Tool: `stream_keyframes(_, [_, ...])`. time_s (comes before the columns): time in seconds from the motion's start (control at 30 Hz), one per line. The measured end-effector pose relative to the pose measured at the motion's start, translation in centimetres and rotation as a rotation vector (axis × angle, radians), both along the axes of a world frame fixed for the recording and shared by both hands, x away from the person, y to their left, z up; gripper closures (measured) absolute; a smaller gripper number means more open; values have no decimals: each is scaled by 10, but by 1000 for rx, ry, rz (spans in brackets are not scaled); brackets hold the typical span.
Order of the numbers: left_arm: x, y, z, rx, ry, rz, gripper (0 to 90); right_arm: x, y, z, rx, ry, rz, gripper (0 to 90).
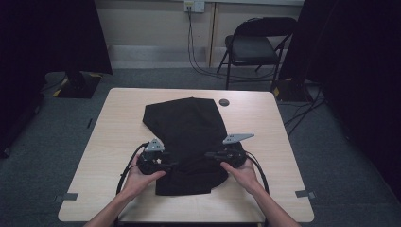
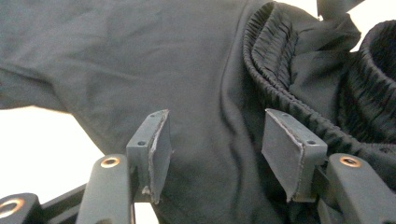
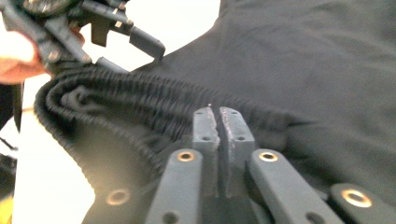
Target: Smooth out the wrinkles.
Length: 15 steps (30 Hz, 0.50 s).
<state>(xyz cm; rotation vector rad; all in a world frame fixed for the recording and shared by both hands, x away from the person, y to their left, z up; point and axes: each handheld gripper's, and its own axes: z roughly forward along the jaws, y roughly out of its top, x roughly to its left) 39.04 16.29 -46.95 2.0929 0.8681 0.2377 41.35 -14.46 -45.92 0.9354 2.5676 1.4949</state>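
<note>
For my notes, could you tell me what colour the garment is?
The garment is plain black, clearest in the left gripper view.

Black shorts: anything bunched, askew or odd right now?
The black shorts lie slanted on the table, and the elastic waistband is bunched into ruffled folds. The right gripper is shut beside it; the left gripper is open over the fabric.

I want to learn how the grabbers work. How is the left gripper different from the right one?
The left gripper has its jaws wide apart, with black shorts cloth between them but not pinched; the right gripper has its jaws pressed together by the ribbed waistband. In the high view, the left one sits at the shorts' left edge, the right at the right edge. Both are black, hand-held and point inward at the shorts.
</note>
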Motion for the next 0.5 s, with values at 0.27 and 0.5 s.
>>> stream_keyframes(0.27, [-1, -1, -3, 5, 5, 5, 420, 20, -3, -12, -74, -28, -107, 480])
stream_keyframes(0.5, [0, 1, -6, 18, 17, 14, 421, 27, 8, -30, -113, 7, -51, 728])
